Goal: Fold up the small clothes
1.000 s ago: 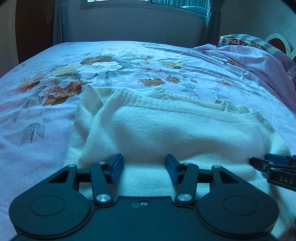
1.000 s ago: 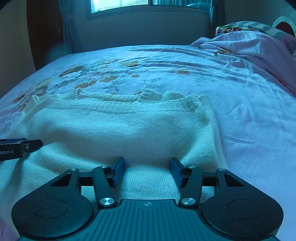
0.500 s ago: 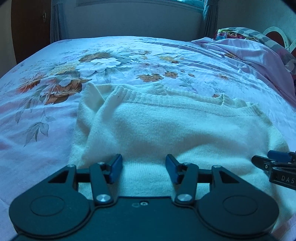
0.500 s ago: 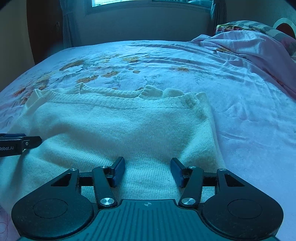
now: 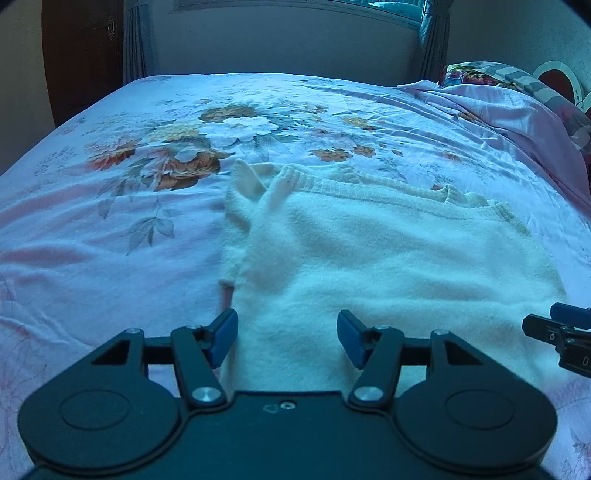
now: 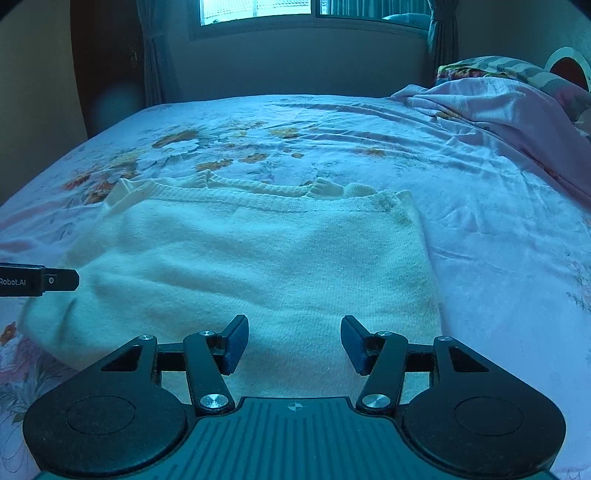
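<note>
A cream knitted sweater (image 5: 388, 251) lies folded on the floral bedsheet (image 5: 110, 221), ribbed edge at the far side; it also shows in the right wrist view (image 6: 258, 258). My left gripper (image 5: 287, 338) is open and empty, over the sweater's near left edge. My right gripper (image 6: 293, 343) is open and empty, over the sweater's near right part. The right gripper's tip shows at the right edge of the left wrist view (image 5: 554, 332). The left gripper's tip shows at the left edge of the right wrist view (image 6: 40, 280).
A crumpled pink blanket (image 6: 498, 118) and patterned pillows (image 5: 498, 74) lie at the right of the bed. A wall with a window (image 6: 258, 11) and curtains (image 6: 151, 55) stands behind the bed. A dark door (image 5: 81, 55) is at the far left.
Both grippers have risen and pulled back a little; the bed and far wall show more. The left view has shifted left, so the sweater's left edge sits between the left fingers. Both stay open.
</note>
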A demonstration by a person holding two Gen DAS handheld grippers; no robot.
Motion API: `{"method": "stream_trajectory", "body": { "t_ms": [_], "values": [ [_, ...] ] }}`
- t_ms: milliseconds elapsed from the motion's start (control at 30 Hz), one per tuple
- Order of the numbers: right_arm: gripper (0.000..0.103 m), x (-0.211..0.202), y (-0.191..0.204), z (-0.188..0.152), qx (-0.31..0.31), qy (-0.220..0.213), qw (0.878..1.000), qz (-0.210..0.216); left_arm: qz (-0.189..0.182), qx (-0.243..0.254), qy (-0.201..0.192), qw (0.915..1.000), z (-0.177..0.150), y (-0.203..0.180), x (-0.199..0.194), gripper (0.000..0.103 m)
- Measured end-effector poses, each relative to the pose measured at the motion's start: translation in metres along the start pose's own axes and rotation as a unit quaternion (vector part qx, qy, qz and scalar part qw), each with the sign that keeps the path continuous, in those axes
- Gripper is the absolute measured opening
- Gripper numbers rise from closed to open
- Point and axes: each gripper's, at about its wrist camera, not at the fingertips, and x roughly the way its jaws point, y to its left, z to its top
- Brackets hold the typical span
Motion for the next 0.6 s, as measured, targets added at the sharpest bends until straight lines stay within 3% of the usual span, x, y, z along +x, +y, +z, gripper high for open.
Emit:
{"method": "stream_trajectory", "body": {
  "t_ms": [100, 233, 400, 600],
  "values": [
    [0.055, -0.009, 0.009, -0.005, 0.001, -0.004, 1.000, 0.015, -0.009, -0.018, 0.013, 0.9997, -0.008, 0.014, -0.007, 0.057],
    [0.055, -0.016, 0.021, -0.009, -0.001, -0.004, 0.999, 0.033, -0.043, -0.076, 0.020, 0.9959, -0.014, 0.033, -0.011, 0.057],
    [0.055, -0.017, 0.030, -0.013, -0.002, -0.002, 0.999, 0.047, -0.112, -0.133, 0.033, 0.9843, -0.018, 0.048, 0.002, 0.057],
    [0.055, -0.013, 0.032, -0.011, -0.003, -0.003, 0.999, 0.054, -0.145, -0.179, 0.036, 0.9724, -0.017, 0.059, 0.025, 0.057]
  ]
}}
